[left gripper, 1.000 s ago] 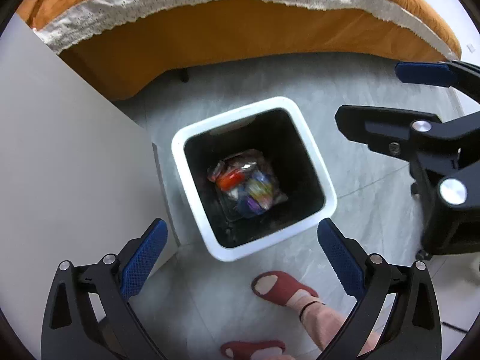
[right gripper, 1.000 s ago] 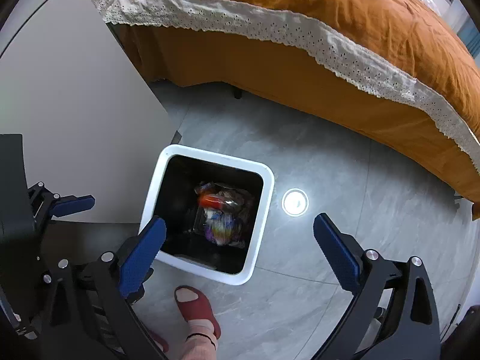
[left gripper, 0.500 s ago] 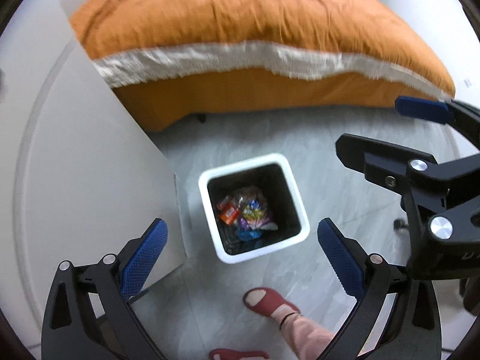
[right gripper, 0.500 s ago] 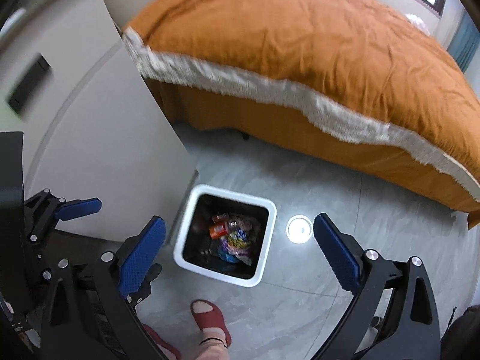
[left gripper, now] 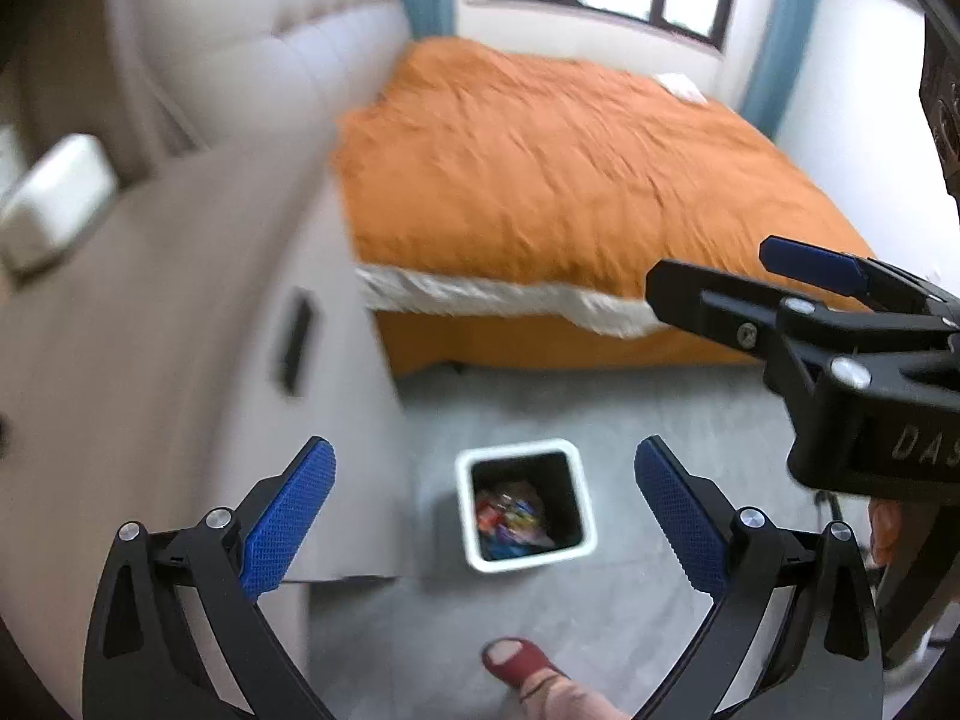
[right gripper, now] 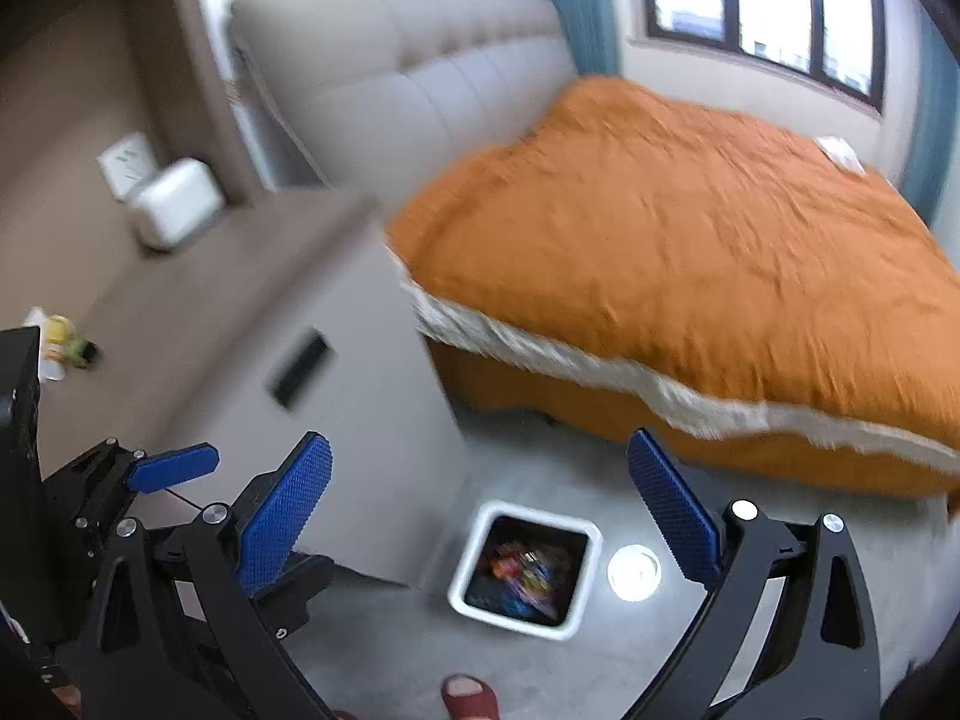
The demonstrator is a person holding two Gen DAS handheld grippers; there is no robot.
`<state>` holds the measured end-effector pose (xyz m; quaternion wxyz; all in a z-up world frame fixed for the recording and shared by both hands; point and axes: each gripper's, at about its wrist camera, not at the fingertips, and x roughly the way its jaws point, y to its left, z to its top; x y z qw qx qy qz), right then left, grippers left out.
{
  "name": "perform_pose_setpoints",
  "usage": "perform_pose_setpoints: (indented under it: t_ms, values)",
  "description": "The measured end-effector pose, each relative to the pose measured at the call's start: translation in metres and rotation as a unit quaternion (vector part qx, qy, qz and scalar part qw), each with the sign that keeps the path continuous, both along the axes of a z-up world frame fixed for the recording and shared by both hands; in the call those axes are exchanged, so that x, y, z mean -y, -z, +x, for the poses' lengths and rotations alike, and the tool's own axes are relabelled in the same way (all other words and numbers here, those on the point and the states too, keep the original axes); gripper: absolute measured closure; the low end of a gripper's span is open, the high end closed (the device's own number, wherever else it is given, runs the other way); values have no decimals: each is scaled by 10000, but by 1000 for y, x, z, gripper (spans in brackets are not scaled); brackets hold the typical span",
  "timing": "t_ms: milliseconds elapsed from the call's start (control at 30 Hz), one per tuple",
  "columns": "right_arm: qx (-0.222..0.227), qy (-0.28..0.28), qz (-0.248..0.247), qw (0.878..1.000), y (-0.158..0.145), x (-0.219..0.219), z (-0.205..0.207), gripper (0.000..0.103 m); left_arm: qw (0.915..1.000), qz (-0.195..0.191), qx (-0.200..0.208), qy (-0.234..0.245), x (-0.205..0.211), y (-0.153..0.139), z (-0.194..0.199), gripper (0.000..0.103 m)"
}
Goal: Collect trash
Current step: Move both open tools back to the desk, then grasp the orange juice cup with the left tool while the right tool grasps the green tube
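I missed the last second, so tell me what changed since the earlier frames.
Both grippers rose and tilted up away from the trash bin, which now looks smaller; the nightstand top, headboard and window came into view. Nothing was grasped or released. The left gripper and right gripper stay open and empty; the colourful wrappers remain in the bin.

Trash (left gripper: 511, 517) in bin (left gripper: 579, 552) blurred

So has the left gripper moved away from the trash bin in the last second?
Yes. The left gripper has pulled up and back: the trash bin looks much smaller, and the bed fills the view.
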<state>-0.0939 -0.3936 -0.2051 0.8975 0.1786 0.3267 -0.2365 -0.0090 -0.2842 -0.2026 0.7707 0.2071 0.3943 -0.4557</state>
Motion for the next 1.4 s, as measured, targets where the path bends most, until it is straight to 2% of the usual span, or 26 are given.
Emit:
perform_pose_setpoints:
  t_ms: [133,300,500,633,700,933,1033,1267,1300,1333,1400]
  values:
    - [308,-460,-134,9984,-33,-27,28,5,9981,-87,333,-517,-45,-33,25,5]
    - [584,-1159,-218,9913,-61,-68,72,5,9892,-265,529,-1338,-102,-66,64,5]
    - [704,-2044,-525,9749,-81,-131,124,5,9716,-373,798,-2194,-166,-93,105,5]
    - [758,-2512,-587,9632,-85,-162,158,5,9563,-256,960,-2748,-202,-100,130,5]
    - [730,-2717,-592,9578,-84,-174,180,5,9514,-223,952,-2919,-218,-98,143,5]
    - [483,-3355,-528,9393,-69,-205,242,5,9234,-22,853,-3741,-271,-85,208,5]
    - [246,-3744,-537,9254,-54,-222,273,5,9138,105,884,-3963,-281,-74,238,5]
    - [-257,-4368,-725,8963,-23,-251,316,5,9002,132,473,-4327,-294,-44,292,5]
    - [-306,-4423,-743,8933,-20,-254,321,11,9002,134,443,-4331,-295,-41,297,5]
    - [-353,-4484,-749,8900,-17,-257,325,24,8998,161,437,-4338,-296,-37,303,5]
    - [-525,-4571,-700,8851,-11,-262,335,36,8989,246,407,-4356,-296,-31,314,6]
